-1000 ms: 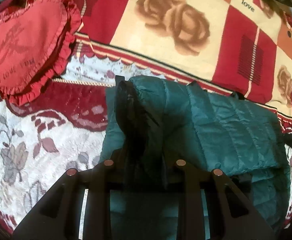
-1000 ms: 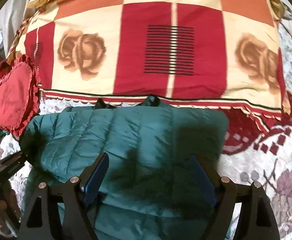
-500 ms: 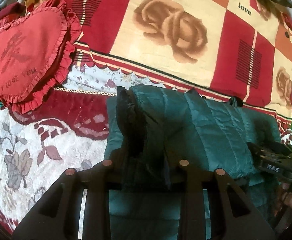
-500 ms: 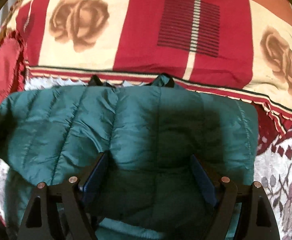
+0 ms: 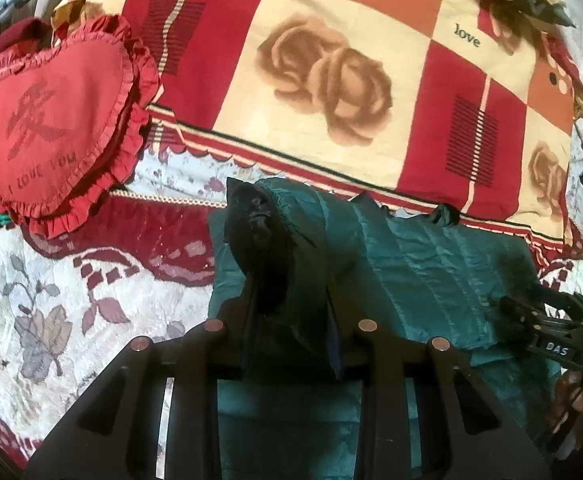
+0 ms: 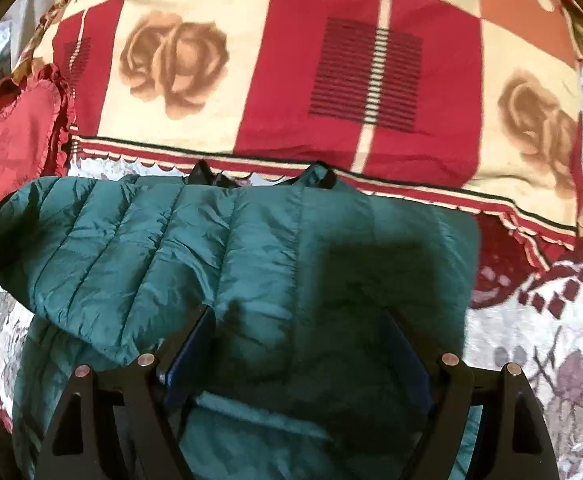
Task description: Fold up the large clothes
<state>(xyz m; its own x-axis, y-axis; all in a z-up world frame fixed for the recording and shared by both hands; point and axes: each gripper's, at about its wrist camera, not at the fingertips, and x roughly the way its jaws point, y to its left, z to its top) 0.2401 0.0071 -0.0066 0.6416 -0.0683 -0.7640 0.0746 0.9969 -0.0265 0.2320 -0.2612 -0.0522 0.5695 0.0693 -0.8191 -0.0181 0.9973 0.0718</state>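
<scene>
Through the left wrist view I saw my left gripper (image 5: pixel 291 300) closed on a bunched fold of the dark green quilted puffer jacket (image 5: pixel 431 272), its jaws narrow and having eased slightly wider in the last moment with the fabric held between them, the black lining of the sleeve end bulging above the fingertips. The jacket lay across the white floral woven bedspread with maroon borders (image 5: pixel 51 300), just below the red, cream and orange rose-printed patchwork quilt (image 5: pixel 331 80), and a red heart-shaped ruffled cushion (image 5: pixel 51 120) sat at the upper left. At the right edge my right gripper (image 5: pixel 531 320) rested against the jacket. Through the right wrist view I saw that gripper (image 6: pixel 303 344) standing wide open over the middle of the jacket (image 6: pixel 171 248), its blue-padded fingers (image 6: pixel 189 350) down on the green fabric without pinching it, and a folded layer lay across the left side. The quilt (image 6: pixel 251 100) and cushion (image 6: pixel 15 132) lay beyond.
</scene>
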